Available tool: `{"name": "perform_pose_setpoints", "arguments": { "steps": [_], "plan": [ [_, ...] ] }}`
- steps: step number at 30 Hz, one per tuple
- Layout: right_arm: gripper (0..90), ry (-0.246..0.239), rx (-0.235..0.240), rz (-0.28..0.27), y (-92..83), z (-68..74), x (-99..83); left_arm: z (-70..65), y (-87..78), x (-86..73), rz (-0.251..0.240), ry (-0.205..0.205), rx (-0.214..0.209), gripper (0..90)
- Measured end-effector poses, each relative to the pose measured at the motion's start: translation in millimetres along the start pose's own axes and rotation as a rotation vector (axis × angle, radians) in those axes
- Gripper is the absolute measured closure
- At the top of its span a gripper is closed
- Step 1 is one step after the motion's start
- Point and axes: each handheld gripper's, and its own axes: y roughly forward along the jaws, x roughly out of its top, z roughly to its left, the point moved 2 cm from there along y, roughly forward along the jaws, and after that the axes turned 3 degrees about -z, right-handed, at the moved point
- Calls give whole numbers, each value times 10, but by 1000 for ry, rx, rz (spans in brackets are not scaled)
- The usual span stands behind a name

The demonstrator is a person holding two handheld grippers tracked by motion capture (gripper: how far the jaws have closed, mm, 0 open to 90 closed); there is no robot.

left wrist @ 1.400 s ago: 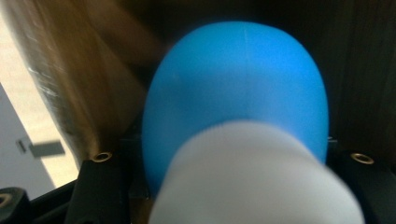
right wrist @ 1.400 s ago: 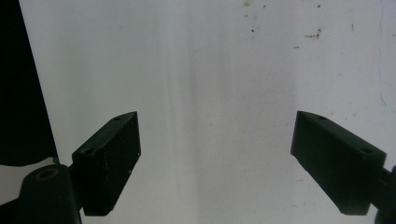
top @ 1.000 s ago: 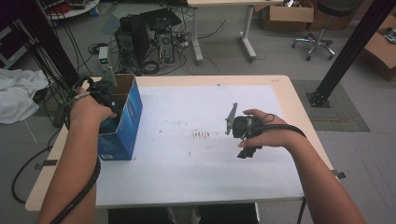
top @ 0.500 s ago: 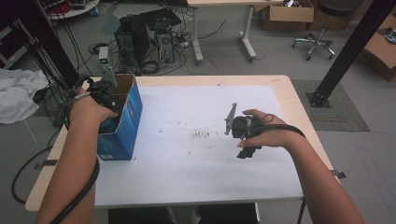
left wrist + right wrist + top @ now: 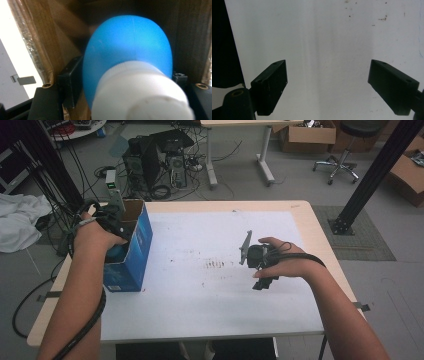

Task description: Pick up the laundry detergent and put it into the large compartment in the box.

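In the high view the left tool (image 5: 112, 232) is sunk into the open top of a blue cardboard box (image 5: 131, 257) that stands at about 9 o'clock on the tabletop (image 5: 200, 310), near its left edge, with the left hand (image 5: 92, 237) over it. The left gripper view looks down inside the box's brown walls, where a blue bottle (image 5: 127, 57) with a white ribbed cap (image 5: 140, 92) sits between the 2 black jaws; the cap end points toward the camera and the rounded blue body points deeper into the box. The jaws stand at 9 o'clock and 3 o'clock of the bottle and press against its sides, so the left tool (image 5: 125, 82) is pinching the bottle. A little of the blue also shows in the high view, just under the left hand inside the box. The right tool (image 5: 260, 260) is held by the right hand (image 5: 285, 262) at about 3 o'clock on the tabletop, well apart from the box. In the right gripper view its 2 jaws are spread wide, the right tool (image 5: 328, 82) holding nothing, with white, lightly speckled tabletop (image 5: 324, 37) beyond them.
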Motion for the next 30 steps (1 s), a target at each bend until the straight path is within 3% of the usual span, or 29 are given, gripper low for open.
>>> {"name": "perform_pose_setpoints", "arguments": {
  "steps": [13,17,30],
  "plan": [
    [159,-1,-2,-4,-2,1,1,-16,-213,-9,-32,9,13,273],
    [159,-5,0,2,-2,1,7,-25,-257,-25,-40,20,7,265],
    [159,-9,5,9,-26,13,2,-98,-464,-55,-49,68,48,195]
  ]
}}
